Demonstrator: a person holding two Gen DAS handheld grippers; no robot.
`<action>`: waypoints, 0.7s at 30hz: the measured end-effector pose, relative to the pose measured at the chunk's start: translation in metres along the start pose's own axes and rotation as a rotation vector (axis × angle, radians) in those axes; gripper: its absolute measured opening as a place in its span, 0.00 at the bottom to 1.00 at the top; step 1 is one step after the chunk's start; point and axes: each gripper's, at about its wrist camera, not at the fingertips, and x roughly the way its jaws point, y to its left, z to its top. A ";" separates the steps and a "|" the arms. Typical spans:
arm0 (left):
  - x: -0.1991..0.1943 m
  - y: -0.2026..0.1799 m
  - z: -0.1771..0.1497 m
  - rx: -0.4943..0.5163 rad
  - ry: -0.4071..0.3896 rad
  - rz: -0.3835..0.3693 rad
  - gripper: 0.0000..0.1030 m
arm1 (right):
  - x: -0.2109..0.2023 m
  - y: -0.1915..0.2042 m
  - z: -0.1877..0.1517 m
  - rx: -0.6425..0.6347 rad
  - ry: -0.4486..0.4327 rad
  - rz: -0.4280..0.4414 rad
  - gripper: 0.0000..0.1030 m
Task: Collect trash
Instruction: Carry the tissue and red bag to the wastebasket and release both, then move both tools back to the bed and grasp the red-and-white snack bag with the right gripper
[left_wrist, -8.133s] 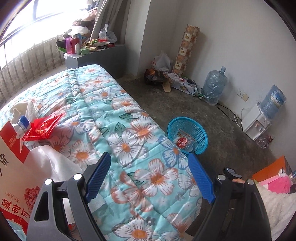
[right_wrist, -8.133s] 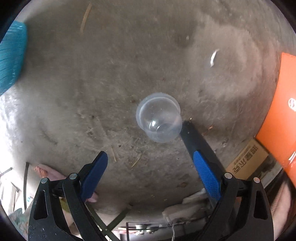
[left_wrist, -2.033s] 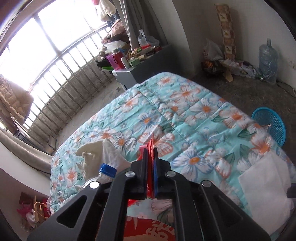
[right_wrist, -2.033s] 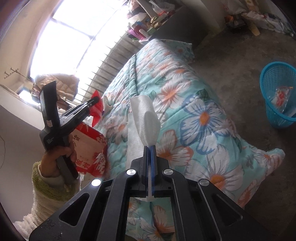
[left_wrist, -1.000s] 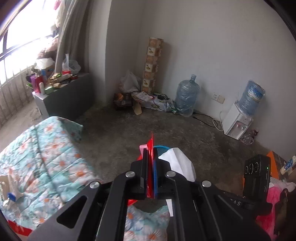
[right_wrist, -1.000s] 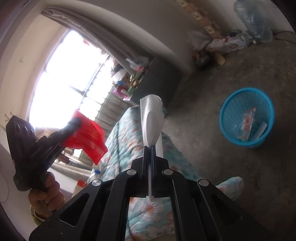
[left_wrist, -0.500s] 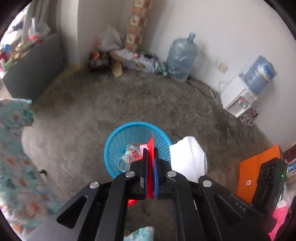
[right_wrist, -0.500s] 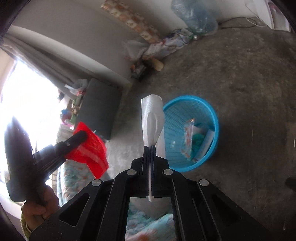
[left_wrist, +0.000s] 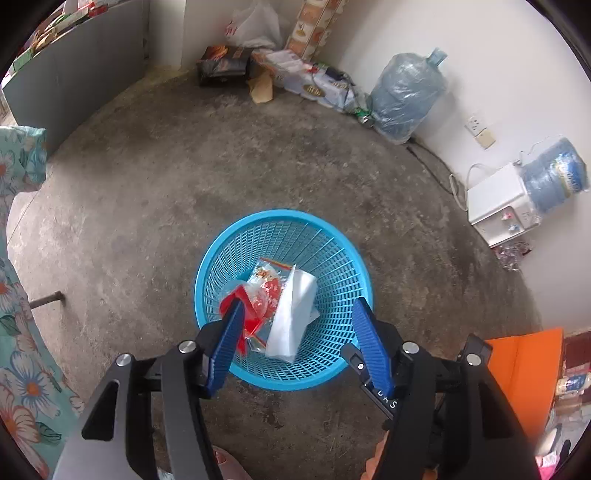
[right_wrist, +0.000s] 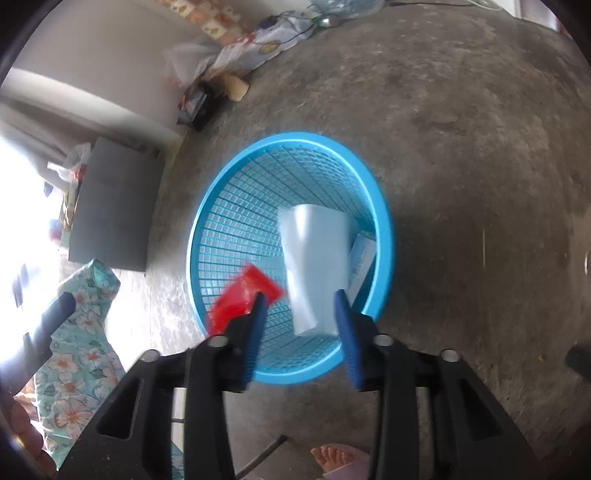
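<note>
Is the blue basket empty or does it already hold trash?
Holds trash: the blue basket contains a white tissue, a red wrapper and a printed snack packet.

A round blue mesh basket stands upright on the concrete floor. Inside it a white tissue lies slanted toward 5 o'clock, a red wrapper (crumpled, blurred in the right wrist view) sits at 8 o'clock, and a clear printed snack packet rests between them.
</note>
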 end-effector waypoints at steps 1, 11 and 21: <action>-0.005 -0.001 0.000 0.013 -0.013 0.001 0.58 | -0.006 -0.001 -0.003 -0.001 -0.017 0.000 0.45; -0.139 -0.018 -0.023 0.035 -0.172 -0.127 0.68 | -0.087 0.021 -0.019 -0.045 -0.147 0.119 0.62; -0.401 0.083 -0.152 -0.035 -0.508 0.065 0.73 | -0.164 0.128 -0.083 -0.303 -0.007 0.462 0.65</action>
